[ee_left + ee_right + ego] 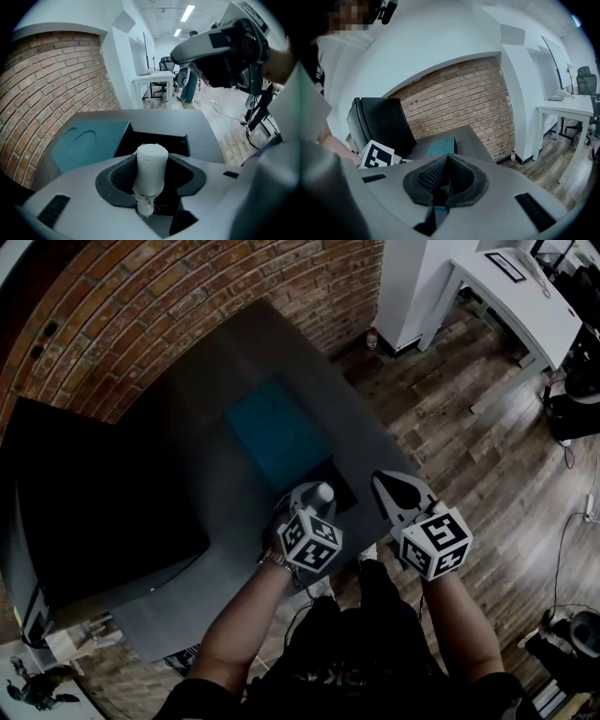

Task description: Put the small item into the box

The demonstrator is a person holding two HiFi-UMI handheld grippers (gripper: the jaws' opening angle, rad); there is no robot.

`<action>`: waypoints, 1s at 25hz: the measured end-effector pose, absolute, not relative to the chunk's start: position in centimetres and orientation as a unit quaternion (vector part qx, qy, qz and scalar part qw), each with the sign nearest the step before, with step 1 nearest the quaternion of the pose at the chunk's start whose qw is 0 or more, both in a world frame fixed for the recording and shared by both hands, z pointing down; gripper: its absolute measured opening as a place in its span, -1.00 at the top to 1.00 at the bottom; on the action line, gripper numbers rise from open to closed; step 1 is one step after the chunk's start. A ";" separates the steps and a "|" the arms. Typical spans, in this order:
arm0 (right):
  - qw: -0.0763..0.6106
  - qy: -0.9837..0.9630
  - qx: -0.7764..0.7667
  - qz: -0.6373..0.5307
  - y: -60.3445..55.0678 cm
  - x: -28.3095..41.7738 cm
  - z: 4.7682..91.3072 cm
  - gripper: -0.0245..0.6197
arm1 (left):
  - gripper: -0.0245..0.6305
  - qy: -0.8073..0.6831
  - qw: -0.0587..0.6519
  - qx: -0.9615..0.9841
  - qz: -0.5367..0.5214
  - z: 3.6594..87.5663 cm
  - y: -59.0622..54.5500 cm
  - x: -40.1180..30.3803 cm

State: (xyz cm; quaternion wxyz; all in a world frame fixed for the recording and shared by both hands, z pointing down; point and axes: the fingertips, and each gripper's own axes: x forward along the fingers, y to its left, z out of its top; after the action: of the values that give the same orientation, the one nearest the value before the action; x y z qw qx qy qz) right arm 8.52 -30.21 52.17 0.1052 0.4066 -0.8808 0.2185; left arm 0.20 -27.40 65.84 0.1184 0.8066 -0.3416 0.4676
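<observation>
Left gripper [152, 161]: jaws clenched on the roll, with a pad pressing each of its sides.
Roll [151, 171]: white and cylindrical, upright between the left jaws. Its top stands clear above the pads and a frayed tuft hangs at its near end.
Grip risk: the pads seem to hold a round, soft-looking surface low down, so a tilt or jolt could let it pivot or slide out early. The loose tuft might also snag on a pad at release.
Right gripper [446, 161]: jaws pressed together with nothing between them. It sits to the right of the left jaws, apart from them, near the desk's edge.
Crowding risk: small, unless it drifts left and knocks the other gripper.
Box [161, 140]: open and dark, just beyond and below the left jaws' tips. In the head view they hang at its near side, not over the middle.
Drop risk: a release from here may clip the near rim. The roll could then bounce out and run along the desk [154, 117] toward the person.
Lid [89, 140]: teal and flat, beyond and to the left of the jaws, beside the opening.
Overshoot risk: reaching too far left would land the roll on the lid instead.
</observation>
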 end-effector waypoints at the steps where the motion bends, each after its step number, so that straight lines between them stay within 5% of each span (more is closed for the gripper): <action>1: 0.106 -0.881 0.406 0.219 -30.2 8.6 52.3 0.87 | 0.29 -0.339 0.119 0.804 0.473 66.1 -27.4 0.2; 25: 0.106 -0.878 0.407 0.228 -31.2 9.8 52.8 0.87 | 0.29 -0.305 0.133 0.771 0.543 68.8 -27.4 0.2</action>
State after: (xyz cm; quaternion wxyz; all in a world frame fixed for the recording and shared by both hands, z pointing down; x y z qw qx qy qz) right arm 9.82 -31.20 52.84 0.1061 0.4074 -0.8779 0.2280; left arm 0.20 -27.45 68.83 0.1329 0.7706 -0.3053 0.5434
